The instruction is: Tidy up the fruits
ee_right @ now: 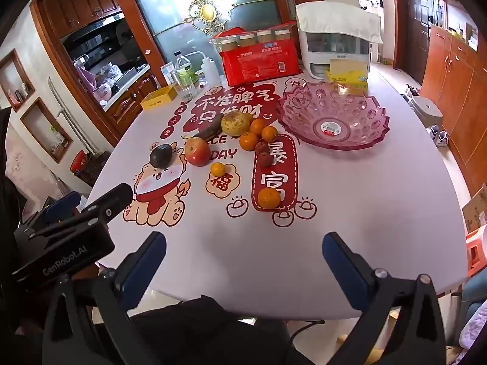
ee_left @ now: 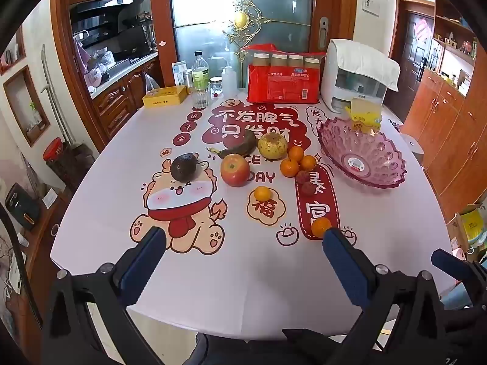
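Nearest the viewer, the left gripper [ee_left: 243, 240] and the right gripper [ee_right: 243, 245] hang over the near edge of the white printed tablecloth [ee_right: 365, 213], tilted downward, each with its blue-padded jaws spread fully apart and nothing between them. Just ahead lies the nearest small orange mandarin [ee_right: 269, 197]: in the right wrist view it sits almost straight ahead of the open jaws, in the left wrist view off beside the right-hand finger, so the right hand appears better lined up. Being round, it has no long axis to match. Beyond it lie a second lone mandarin [ee_right: 218, 169], a red apple [ee_right: 197, 151], a dark avocado [ee_right: 160, 155], two red lychees [ee_right: 263, 153], three clustered mandarins [ee_right: 258, 133], a speckled yellow pear [ee_right: 235, 123] and a blackened banana [ee_right: 210, 132]. Farther right stands the empty pink faceted glass bowl [ee_right: 374, 112], the likely destination.
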Available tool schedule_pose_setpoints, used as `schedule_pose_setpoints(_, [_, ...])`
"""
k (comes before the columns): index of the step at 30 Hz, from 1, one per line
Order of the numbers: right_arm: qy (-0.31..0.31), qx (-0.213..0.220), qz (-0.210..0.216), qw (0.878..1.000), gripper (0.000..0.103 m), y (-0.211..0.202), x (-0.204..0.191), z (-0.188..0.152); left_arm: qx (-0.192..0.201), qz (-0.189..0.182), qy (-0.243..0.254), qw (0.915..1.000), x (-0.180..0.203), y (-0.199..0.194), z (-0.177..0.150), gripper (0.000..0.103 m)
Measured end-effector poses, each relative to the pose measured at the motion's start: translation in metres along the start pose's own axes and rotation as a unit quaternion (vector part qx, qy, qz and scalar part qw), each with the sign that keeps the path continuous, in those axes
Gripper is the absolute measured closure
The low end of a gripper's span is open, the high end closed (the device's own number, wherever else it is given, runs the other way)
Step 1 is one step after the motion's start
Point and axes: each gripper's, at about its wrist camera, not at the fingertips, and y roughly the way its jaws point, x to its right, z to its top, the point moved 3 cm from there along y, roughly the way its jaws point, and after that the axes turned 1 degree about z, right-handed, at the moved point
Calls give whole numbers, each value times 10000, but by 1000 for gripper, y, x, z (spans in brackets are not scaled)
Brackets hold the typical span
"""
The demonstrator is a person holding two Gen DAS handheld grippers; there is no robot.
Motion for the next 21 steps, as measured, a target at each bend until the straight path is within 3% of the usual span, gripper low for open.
schedule_pose_setpoints(21, [17, -109, 11, 9999, 0, 11, 9, 8, -80, 59, 37, 9999, 8, 1, -6, 1])
